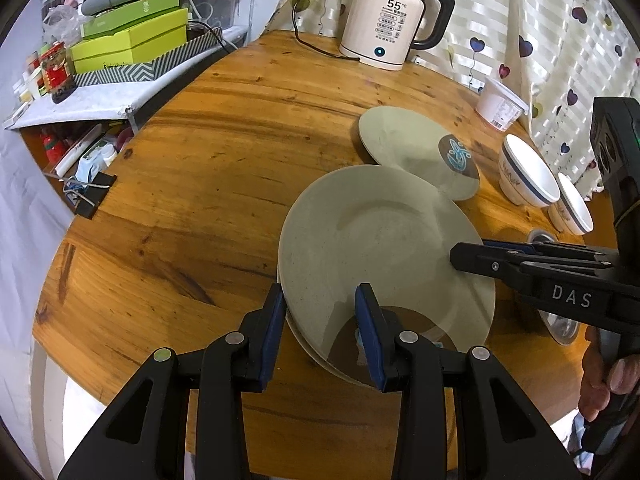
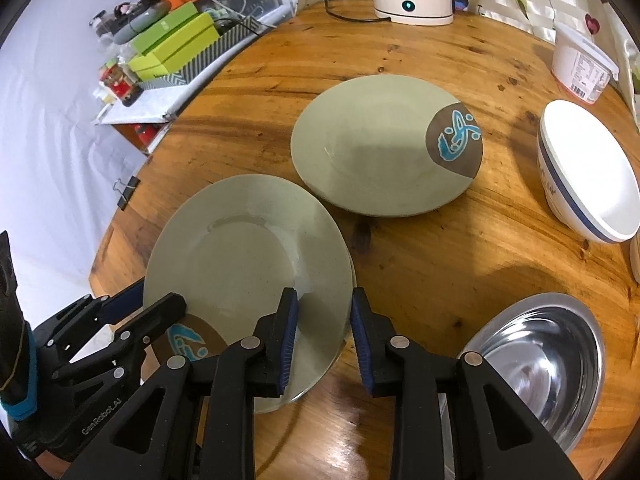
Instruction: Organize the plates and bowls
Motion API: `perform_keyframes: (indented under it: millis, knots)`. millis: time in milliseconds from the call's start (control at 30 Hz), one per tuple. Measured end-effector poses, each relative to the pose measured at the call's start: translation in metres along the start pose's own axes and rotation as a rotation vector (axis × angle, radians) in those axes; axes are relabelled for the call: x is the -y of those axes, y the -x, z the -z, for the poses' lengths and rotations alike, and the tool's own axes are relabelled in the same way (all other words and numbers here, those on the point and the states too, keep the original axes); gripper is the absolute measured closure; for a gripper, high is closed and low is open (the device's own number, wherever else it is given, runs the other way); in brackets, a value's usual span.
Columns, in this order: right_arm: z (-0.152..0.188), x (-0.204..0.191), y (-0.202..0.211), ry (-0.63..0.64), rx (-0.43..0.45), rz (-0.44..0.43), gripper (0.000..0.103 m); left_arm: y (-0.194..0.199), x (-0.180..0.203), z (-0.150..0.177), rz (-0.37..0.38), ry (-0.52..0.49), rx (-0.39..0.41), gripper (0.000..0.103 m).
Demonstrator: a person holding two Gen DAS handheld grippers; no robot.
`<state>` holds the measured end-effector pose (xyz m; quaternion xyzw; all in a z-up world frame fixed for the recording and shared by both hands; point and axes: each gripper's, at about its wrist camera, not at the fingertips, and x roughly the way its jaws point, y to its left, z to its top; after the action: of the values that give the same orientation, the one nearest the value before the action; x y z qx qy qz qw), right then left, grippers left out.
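Worktop [image 2: 420, 248], wooden. Plate stack [image 2: 248, 264] at 7 o'clock: my left claw [image 1: 320, 320] and right claw [image 2: 324, 332] both straddle its rim, parted, not clamped. Second plate [image 2: 376, 160] at 12. White bowl [image 2: 588, 176] at 3. Steel bowl [image 2: 544, 360] at 5.
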<state>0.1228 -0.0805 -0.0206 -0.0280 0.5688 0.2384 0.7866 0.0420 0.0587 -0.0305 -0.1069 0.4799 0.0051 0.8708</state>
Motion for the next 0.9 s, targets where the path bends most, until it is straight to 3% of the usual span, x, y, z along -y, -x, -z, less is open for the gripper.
perform_keyframes:
  millis: [467, 900]
  knots:
    - [0.0050, -0.0021, -0.0068, 0.021, 0.011, 0.024, 0.072, -0.0039, -0.0001, 0.0030, -0.013, -0.009, -0.007, 0.066]
    - [0.0061, 0.0033, -0.0031, 0.008, 0.040, 0.010, 0.071, 0.0014, -0.0080, -0.0030, 0.008, 0.015, 0.048, 0.066]
